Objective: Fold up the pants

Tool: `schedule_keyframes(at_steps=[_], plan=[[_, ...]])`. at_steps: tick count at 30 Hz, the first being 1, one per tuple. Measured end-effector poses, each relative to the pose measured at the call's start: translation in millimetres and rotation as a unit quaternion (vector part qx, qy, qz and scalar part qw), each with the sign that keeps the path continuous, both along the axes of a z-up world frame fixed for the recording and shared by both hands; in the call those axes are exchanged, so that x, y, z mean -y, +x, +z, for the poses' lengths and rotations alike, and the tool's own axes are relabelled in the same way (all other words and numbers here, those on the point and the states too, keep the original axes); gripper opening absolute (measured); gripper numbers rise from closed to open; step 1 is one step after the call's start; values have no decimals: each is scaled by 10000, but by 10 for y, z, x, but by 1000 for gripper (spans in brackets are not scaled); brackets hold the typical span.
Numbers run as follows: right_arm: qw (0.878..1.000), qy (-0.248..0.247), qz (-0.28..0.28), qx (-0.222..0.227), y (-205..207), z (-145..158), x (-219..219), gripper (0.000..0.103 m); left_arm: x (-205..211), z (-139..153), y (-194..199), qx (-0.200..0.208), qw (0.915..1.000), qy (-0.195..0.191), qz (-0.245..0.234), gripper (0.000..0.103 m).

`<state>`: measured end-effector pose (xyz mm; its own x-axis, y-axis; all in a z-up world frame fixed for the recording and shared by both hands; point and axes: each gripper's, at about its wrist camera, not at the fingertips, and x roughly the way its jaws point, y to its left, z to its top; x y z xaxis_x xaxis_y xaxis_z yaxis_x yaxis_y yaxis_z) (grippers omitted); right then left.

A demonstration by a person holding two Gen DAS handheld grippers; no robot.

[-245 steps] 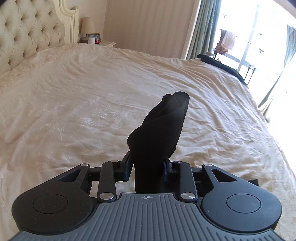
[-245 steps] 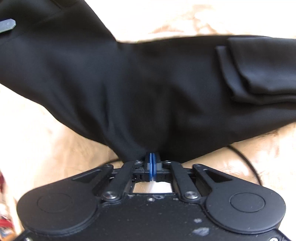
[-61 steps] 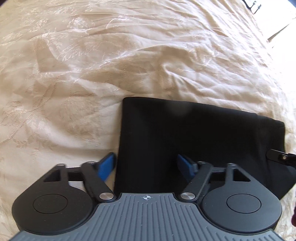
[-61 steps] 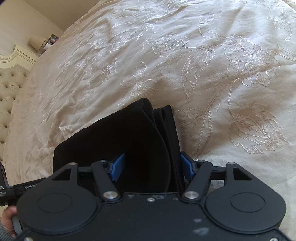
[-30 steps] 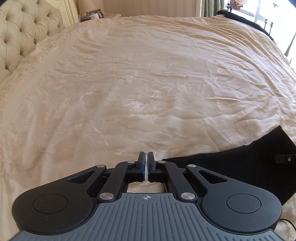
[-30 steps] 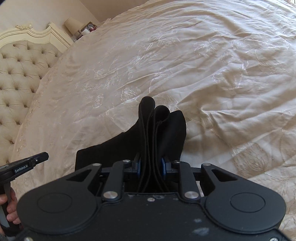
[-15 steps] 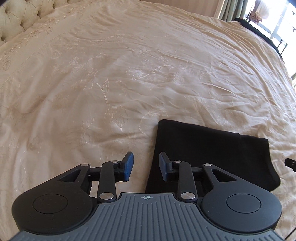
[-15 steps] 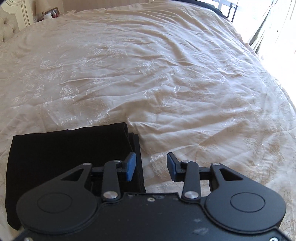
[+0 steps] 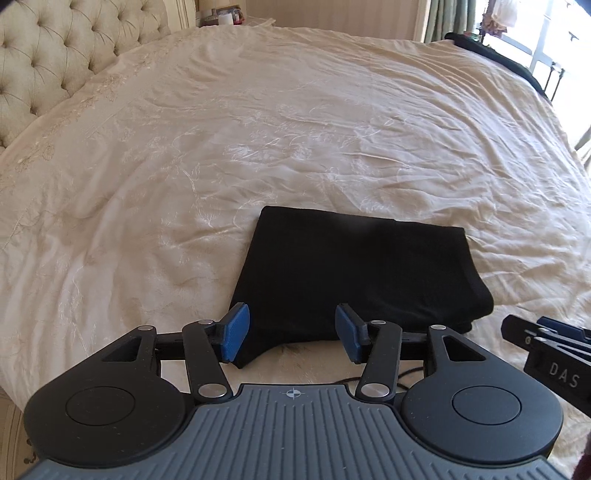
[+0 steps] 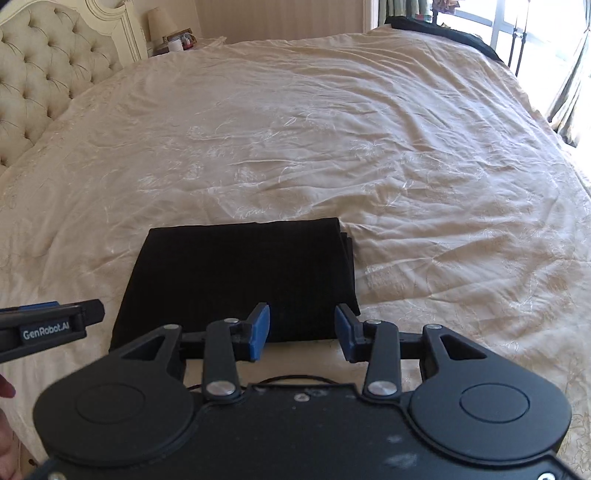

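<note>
- Near the bed's (image 9: 295, 122) front edge, the folded black pants (image 9: 354, 269) lie flat on the cream bedspread.
- Left gripper (image 9: 291, 338) hangs above their near edge, jaws opening, blue pads clear of the cloth.
- Right gripper (image 10: 302, 332) likewise: spreading, gripping nothing.

A home bedroom is showing here. A wide bed (image 9: 295, 122) is filling most of both views, wearing a cream embroidered bedspread (image 10: 332, 122) that is lying slightly rumpled. A tufted, buttoned headboard (image 9: 55, 55) is standing at the left end of the bed. Beyond it a bedside table (image 10: 181, 42) is carrying a lamp (image 10: 159, 24) and small jars. Green curtains (image 9: 439, 18) are hanging at the far wall, and daylight is pouring in through a tall window (image 10: 535, 26) at the right.
</note>
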<state>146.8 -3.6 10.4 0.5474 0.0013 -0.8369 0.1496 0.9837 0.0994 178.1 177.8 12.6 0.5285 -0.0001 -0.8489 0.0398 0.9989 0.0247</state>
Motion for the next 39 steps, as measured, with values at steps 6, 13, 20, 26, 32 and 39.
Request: schedule_keyframes(at_steps=[6,13,20,26,32,39], plan=[[10000,73,20,23,-255,102,21,42,224,135,-251,169,9994,299,-55,56],[9999,63,-96,102,-408,206,122,42,361,131,-449,-9,9997,199,-162,56],[9998,-5,-135,164,-496,243,124,42,378,127,-614,-39,9996,156,-215,56],[9998,-28,-109,155,-555,261,84,42,339,129,-669,-86,9999,85,-104,56],[9998,-30,-66,172,-581,284,70,42,333,131,-693,-88,9999,89,-63,56],[9999,-62,-42,126,-591,268,75,42,321,126,-708,-126,9999,97,-65,56]])
